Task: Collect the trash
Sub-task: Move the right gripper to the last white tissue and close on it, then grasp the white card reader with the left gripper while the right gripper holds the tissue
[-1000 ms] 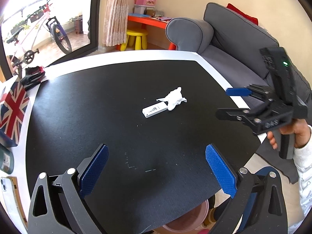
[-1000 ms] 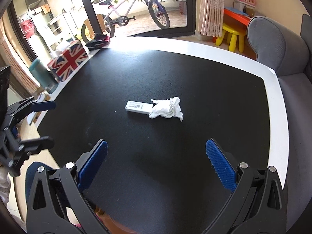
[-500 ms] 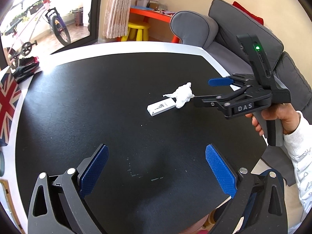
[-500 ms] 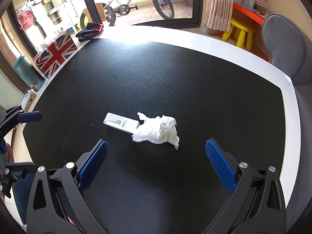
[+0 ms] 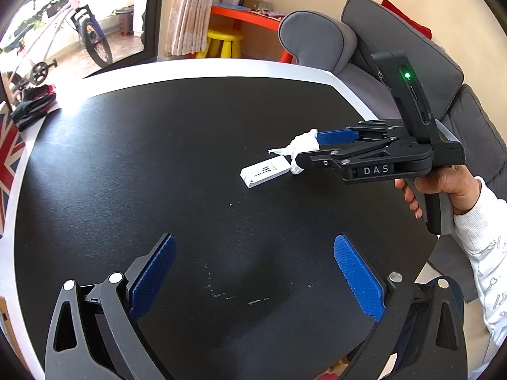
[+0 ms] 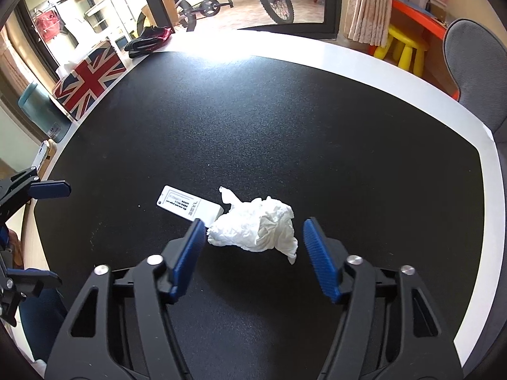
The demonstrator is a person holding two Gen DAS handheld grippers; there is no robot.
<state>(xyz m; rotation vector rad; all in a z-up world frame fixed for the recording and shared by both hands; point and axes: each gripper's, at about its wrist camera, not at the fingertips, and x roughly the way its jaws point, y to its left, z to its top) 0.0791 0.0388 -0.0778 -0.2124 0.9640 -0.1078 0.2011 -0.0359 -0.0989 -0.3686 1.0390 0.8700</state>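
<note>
My right gripper (image 6: 252, 247) was closing around the crumpled tissue (image 6: 256, 226), pads not yet pressing it; my left gripper (image 5: 253, 272) hung spread wide above the black table (image 5: 158, 158), holding nothing.

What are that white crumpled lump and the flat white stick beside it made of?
The lump looks like soft tissue paper: matte, creased, with thin torn wisps. The stick seems hard plastic or card: straight edges, smooth surface and a printed label. I cannot tell which.
</note>
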